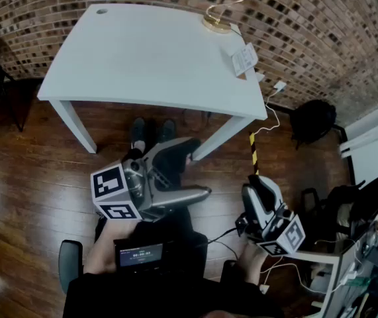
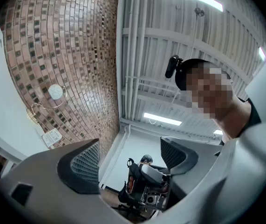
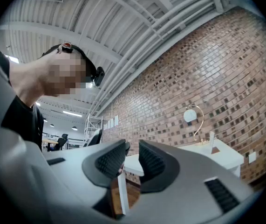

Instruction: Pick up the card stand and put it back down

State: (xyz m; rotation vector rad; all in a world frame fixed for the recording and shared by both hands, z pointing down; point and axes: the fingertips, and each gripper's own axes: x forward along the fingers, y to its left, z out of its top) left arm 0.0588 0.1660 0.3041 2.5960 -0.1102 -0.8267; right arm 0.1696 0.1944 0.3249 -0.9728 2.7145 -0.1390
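Card stand hasn't been touched yet. In the head view it's way up at 1 o'clock, sitting right by the right-hand edge of the white surface, with the gold ring lamp just past it at its 11 o'clock. Both grippers are down low, well apart from it and over the wooden floor. The left gripper is around 6 o'clock and the right gripper around 5 o'clock.

In the left gripper view the left gripper has its jaws spread wide with nothing between them, just the room behind. The stand shows small at 9 o'clock, below the lamp.

In the right gripper view the right gripper has only a narrow gap between its pads, and nothing is pinched in it. That's just a leg of the surface seen through the slot. The lamp is at 3 o'clock. The thin upright bit next to it is probably the stand, but I can't say for sure.

What worries me is that the stand looks light and sits so near the edge. A sloppy approach from the left could shove it off before the jaws close. Tipping it flat looks likely too if only one pad hits first. Swinging in high could also clip the lamp.
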